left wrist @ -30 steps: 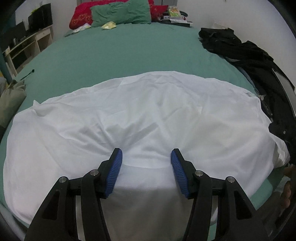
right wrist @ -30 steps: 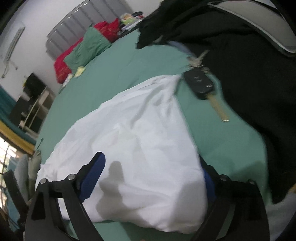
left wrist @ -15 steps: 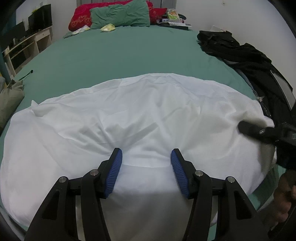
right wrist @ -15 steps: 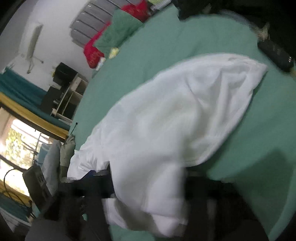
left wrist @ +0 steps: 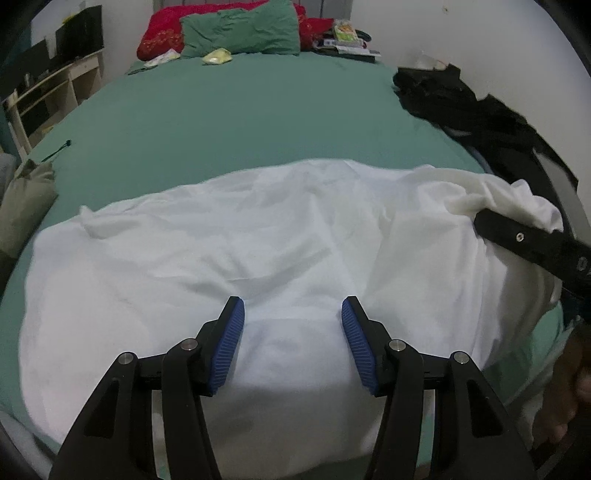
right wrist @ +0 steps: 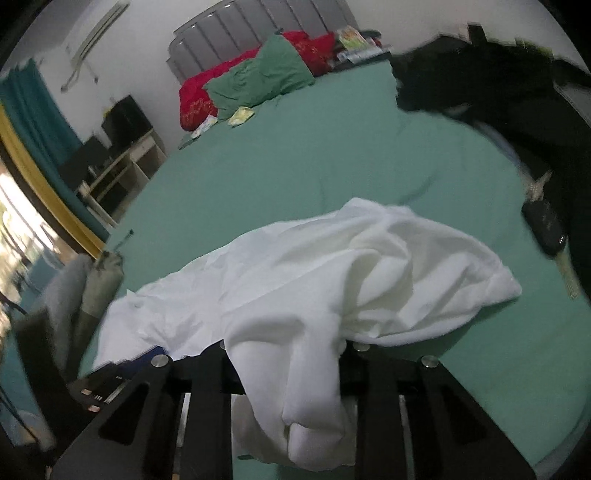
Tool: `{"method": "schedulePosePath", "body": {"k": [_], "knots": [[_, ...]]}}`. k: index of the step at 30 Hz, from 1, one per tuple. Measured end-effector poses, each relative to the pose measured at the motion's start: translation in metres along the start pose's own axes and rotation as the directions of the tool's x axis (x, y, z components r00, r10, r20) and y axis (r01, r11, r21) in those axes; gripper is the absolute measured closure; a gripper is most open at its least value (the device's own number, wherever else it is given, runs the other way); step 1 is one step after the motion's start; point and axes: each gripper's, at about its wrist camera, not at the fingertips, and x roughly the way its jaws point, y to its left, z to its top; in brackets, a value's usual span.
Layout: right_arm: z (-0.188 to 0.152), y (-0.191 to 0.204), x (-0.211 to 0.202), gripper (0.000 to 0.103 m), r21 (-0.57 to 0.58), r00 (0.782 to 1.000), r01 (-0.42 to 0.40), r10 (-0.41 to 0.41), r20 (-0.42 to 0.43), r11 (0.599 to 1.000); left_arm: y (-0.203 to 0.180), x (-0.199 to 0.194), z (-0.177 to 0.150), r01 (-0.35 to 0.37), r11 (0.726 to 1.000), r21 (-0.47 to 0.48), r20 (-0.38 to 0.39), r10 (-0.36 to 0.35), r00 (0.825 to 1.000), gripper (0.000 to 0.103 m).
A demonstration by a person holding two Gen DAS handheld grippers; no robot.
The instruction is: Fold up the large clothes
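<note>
A large white garment [left wrist: 258,251] lies spread across the near part of a green bed [left wrist: 240,122]. My left gripper [left wrist: 293,325] is open just above its near middle, holding nothing. My right gripper [right wrist: 286,350] is shut on the garment's right edge, with bunched white cloth [right wrist: 295,387] draped over its jaws and hiding the fingertips. That lifted edge is folded up and leftward. The right gripper's black arm also shows in the left wrist view [left wrist: 532,243] at the garment's right side.
Black clothes [left wrist: 472,107] lie along the bed's right side, with a car key [right wrist: 550,236] beside them. Red and green pillows [left wrist: 240,29] sit at the headboard. An olive bag [left wrist: 22,199] rests at the left edge. Shelves [left wrist: 48,92] stand far left.
My right gripper closed on the garment's right edge and lifted it up and to the left, bunching the cloth. My left gripper stayed open in place.
</note>
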Motion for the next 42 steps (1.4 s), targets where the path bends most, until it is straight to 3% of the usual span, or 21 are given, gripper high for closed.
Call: {"method": "schedulePosePath", "body": {"k": [3,6,12,21,25,27,29,31,33,36,39,42], "knots": [[0.000,0.019,-0.004,0.078,-0.083,0.998,0.067,-0.067,0.007,0.994,0.026,-0.020,-0.001,0.005,1.000,0.000,0.023,-0.005,1.000,0.045],[0.003,0.041,-0.008,0.078,-0.156,0.994,0.110,-0.108,0.019,0.982,0.054,-0.032,-0.003,-0.040,0.999,0.009,0.031,0.040,0.999,0.045],[0.002,0.102,-0.007,0.078,-0.307,0.991,0.131,-0.128,0.028,0.943,0.117,-0.053,-0.010,-0.065,0.996,-0.059,0.052,0.068,0.996,0.045],[-0.028,0.191,0.040,0.077,-0.450,0.993,0.025,-0.073,-0.090,0.893,0.184,-0.065,-0.029,-0.093,0.982,-0.164,0.059,0.104,0.993,0.045],[-0.054,0.221,0.068,0.068,-0.491,0.979,-0.028,-0.076,-0.191,0.871,0.205,-0.068,-0.035,-0.094,0.975,-0.200,0.047,0.105,0.993,0.045],[-0.063,0.226,0.072,0.057,-0.487,0.972,-0.055,-0.064,-0.224,0.872,0.216,-0.070,-0.039,-0.099,0.971,-0.219,0.043,0.111,0.993,0.045],[-0.067,0.231,0.073,0.025,-0.451,0.963,-0.144,0.019,-0.270,0.881,0.231,-0.074,-0.043,-0.103,0.963,-0.249,0.035,0.115,0.993,0.045],[-0.070,0.236,0.071,0.016,-0.362,0.917,-0.305,0.169,-0.361,0.881,0.245,-0.078,-0.046,-0.099,0.953,-0.286,0.027,0.111,0.993,0.045],[-0.073,0.244,0.069,0.014,-0.359,0.891,-0.373,0.223,-0.395,0.855,0.253,-0.080,-0.047,-0.095,0.945,-0.314,0.024,0.108,0.994,0.045],[-0.079,0.249,0.063,0.014,-0.369,0.875,-0.396,0.224,-0.430,0.841,0.270,-0.089,-0.046,-0.098,0.931,-0.352,0.039,0.119,0.992,0.045],[-0.081,0.258,0.044,0.014,-0.401,0.873,-0.415,0.234,-0.427,0.817,0.274,-0.096,-0.040,-0.106,0.927,-0.361,0.049,0.132,0.990,0.045],[-0.080,0.259,0.007,0.014,-0.502,0.899,-0.410,0.245,-0.364,0.762,0.263,-0.097,-0.024,-0.059,0.941,-0.332,0.050,0.080,0.996,0.045]]}}
